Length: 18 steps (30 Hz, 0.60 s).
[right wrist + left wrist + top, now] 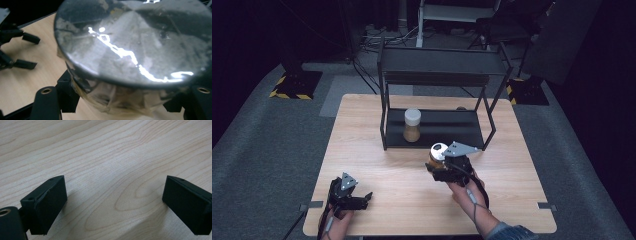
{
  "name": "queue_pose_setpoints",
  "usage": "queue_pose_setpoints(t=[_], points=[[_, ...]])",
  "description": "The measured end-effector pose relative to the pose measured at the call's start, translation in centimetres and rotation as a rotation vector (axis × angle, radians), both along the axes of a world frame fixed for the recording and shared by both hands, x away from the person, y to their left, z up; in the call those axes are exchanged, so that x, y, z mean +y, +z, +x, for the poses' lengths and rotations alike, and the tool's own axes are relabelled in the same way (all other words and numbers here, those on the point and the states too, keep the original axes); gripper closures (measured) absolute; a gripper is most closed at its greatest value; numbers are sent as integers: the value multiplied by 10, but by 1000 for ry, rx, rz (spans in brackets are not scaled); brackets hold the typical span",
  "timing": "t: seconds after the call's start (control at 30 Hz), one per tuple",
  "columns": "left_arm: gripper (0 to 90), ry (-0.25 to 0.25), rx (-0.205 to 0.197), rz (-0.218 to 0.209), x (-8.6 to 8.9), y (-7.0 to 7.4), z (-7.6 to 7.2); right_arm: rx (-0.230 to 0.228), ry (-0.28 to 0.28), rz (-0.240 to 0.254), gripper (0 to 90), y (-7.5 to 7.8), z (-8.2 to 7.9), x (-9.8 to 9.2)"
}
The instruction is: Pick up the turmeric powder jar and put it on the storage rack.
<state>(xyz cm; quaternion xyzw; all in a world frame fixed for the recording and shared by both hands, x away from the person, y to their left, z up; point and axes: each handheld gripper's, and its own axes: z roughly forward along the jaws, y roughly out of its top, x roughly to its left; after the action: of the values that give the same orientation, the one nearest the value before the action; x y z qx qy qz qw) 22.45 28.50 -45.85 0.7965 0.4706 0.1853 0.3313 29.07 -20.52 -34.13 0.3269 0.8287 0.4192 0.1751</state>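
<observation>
My right gripper [436,164] is shut on a jar with a shiny metal lid [438,150], held tilted just above the table in front of the black rack [443,66]. Close up, in the right gripper view, that jar [135,47] sits between the black jaws of the right gripper [125,102]; its contents look amber. A second jar with a white lid [412,125] stands upright on the rack's lower shelf [452,129]. At the table's front left, my left gripper [365,200] rests open; nothing but bare wood lies between the jaws of the left gripper [115,202].
The wooden table [377,160] stands on grey carpet. The rack has an upper shelf on thin black posts. Chair legs and cables lie in the dark behind. My left gripper [29,51] appears off to the left in the right gripper view.
</observation>
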Motion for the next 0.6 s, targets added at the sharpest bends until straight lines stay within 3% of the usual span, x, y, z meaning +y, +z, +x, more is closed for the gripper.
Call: queue_pose_setpoints(t=[0.03,0.33,0.53,0.57,0.6], points=[[57,0,0,0,0,0,0,0,0,0,307,0,0,0],[54,1,1,-2,0,0,1,67,-79,-24,307,28,60,14],[54,1,0,-2,0,0,1,72,-80,-44,307,26,98,22],[53,1,1,-2,0,0,1,95,-98,-46,307,23,112,25],[53,0,0,0,0,0,1,95,-98,-46,307,23,112,25]])
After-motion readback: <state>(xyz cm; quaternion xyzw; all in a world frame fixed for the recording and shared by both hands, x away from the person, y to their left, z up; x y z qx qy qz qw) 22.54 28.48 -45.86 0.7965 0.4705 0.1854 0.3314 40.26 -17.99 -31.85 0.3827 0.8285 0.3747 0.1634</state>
